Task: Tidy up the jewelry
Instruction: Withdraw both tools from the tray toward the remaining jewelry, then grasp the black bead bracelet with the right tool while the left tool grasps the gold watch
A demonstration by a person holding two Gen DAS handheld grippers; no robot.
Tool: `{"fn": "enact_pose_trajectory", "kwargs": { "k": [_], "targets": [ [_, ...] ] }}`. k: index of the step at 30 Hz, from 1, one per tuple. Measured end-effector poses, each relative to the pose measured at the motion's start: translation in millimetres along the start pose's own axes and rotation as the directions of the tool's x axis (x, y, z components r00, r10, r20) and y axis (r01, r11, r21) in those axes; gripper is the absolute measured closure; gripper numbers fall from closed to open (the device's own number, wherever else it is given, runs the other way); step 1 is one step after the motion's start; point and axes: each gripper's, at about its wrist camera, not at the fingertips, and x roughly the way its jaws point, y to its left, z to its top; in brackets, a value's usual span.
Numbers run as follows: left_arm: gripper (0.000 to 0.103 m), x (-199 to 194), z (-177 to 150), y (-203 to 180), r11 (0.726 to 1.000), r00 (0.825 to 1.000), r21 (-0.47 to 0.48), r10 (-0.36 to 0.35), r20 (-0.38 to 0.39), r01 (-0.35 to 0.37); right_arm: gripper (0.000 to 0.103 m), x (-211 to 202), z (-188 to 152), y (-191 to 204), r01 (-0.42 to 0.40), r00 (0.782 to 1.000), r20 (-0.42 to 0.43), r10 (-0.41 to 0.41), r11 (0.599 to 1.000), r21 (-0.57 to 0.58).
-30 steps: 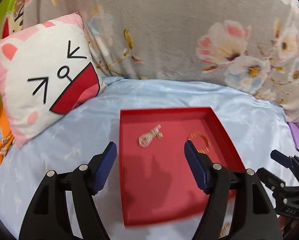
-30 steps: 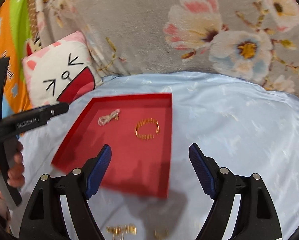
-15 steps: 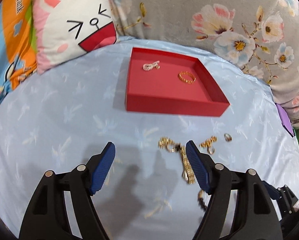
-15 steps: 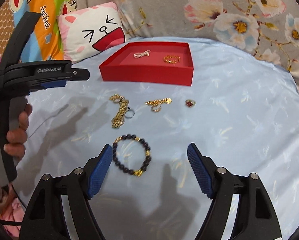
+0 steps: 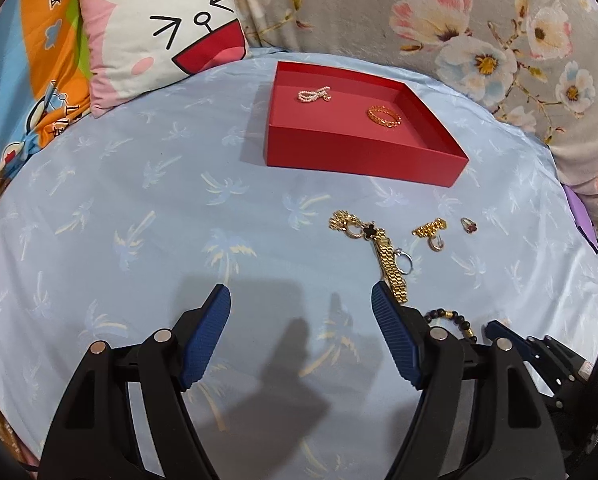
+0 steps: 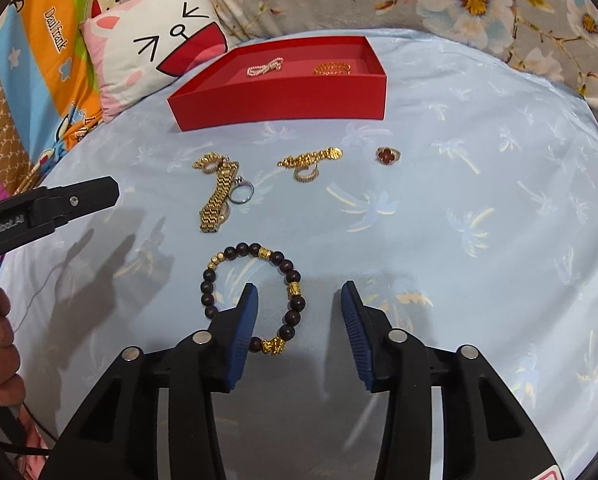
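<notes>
Jewelry is only partly sorted: inside the red tray [image 6: 277,110] lie a pearl piece [image 6: 265,67] and a gold ring-shaped chain [image 6: 332,68]. On the bed sheet [image 6: 479,208] in front of the tray wait a gold watch-style band [image 6: 217,196], a gold clasp piece [image 6: 311,159], a red-stone ring [image 6: 387,155] and, farthest from the tray, a beaded bracelet [image 6: 253,298]. The right claw [image 6: 297,304] has just been closing and straddles the bracelet's right side, apparently not yet pinching it. The left claw [image 5: 301,304] hangs wide and empty.
</notes>
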Motion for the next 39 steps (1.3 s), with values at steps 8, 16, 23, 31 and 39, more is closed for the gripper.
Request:
{"fn": "enact_pose_trajectory", "kwargs": {
  "k": [8, 16, 23, 31, 39],
  "targets": [
    [0.032, 4, -5, -11, 1.0, 1.0, 0.012, -0.021, -0.017, 0.021, 0.094, -1, -3, -2, 0.034, 0.999, 0.01, -0.034, 0.999, -0.021],
    [0.032, 9, -9, -30, 0.997, 0.998, 0.038, -0.06, -0.036, 0.062, 0.096, -14, -3, -22, -0.006, 1.0, 0.015, 0.005, 0.998, 0.061],
    [0.032, 26, -8, -53, 0.994, 0.993, 0.045, -0.099, -0.061, 0.102, 0.096, -35, 2, -40, -0.008, 0.999, 0.051, 0.003, 0.995, 0.102],
    [0.045, 49, -8, -69, 0.995, 0.995, 0.067, -0.073, -0.069, 0.078, 0.096, -39, 2, -48, -0.034, 0.998, 0.054, 0.027, 0.99, 0.134],
    [0.085, 52, -11, -64, 0.995, 0.996, 0.069, -0.075, -0.049, 0.078, 0.096, -37, 3, -51, -0.042, 0.998, 0.057, 0.035, 0.989, 0.14]
  ]
}}
